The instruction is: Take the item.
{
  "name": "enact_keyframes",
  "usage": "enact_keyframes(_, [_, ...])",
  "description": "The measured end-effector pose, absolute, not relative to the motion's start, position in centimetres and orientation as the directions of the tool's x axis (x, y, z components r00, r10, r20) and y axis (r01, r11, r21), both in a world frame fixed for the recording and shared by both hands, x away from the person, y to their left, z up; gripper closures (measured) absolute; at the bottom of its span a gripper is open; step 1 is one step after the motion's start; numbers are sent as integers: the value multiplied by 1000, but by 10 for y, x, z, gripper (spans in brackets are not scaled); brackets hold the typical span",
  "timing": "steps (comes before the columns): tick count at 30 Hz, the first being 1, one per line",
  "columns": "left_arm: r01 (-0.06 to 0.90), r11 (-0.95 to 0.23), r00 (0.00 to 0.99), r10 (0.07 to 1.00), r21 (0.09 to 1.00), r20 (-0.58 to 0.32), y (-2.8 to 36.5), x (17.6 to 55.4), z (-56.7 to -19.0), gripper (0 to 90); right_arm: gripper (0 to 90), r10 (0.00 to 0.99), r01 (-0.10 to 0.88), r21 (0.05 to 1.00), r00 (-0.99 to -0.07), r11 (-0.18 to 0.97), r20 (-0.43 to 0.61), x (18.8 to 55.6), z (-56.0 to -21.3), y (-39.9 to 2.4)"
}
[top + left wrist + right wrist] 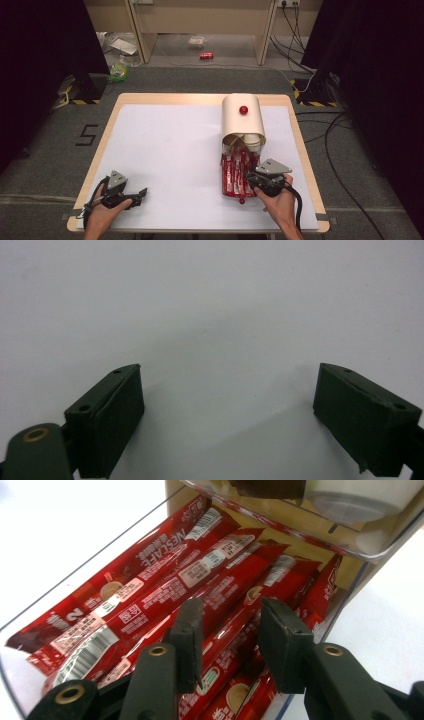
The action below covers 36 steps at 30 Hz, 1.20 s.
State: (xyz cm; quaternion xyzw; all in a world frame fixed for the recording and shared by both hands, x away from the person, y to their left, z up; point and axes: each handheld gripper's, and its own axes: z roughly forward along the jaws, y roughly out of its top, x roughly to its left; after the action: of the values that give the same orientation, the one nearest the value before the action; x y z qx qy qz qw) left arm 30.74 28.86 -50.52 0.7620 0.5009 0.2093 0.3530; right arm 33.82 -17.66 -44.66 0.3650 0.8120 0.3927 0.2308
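Observation:
A cream box [243, 122] with a rounded top and a red knob stands at the right of the white mat. Its clear lower drawer [223, 192] is pulled out toward me and holds several red Nescafe sachets [234, 175] [165, 575] lying lengthwise. My right gripper [250, 178] [230, 617] reaches into the drawer from its right side. Its jaws stand apart astride one sachet [227, 630]; I cannot tell whether the pads press on it. My left gripper [141, 193] [230, 385] rests near the front left of the mat, open, with bare mat between its fingers.
Above the sachets a second clear drawer [350, 550] sits partly out, holding white pots [360, 497]. The mat [170, 150] covers a wooden table [300, 145]. Cables, a red can [206, 56] and litter lie on the floor beyond.

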Motion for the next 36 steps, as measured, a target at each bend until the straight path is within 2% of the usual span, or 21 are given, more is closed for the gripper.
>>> enact_keyframes(13, [616,-249,411,911,748,-35,289,307,-505,121,629,791,435,780,-599,449,-122,346,-447,-169])
enact_keyframes(27, [616,-248,410,911,748,-35,289,307,-505,121,747,797,445,777,-592,445,-118,352,-448,-171])
enact_keyframes(36, [616,-249,410,911,748,-35,289,307,-505,121,779,796,443,783,-595,437,-108,355,-446,-171])
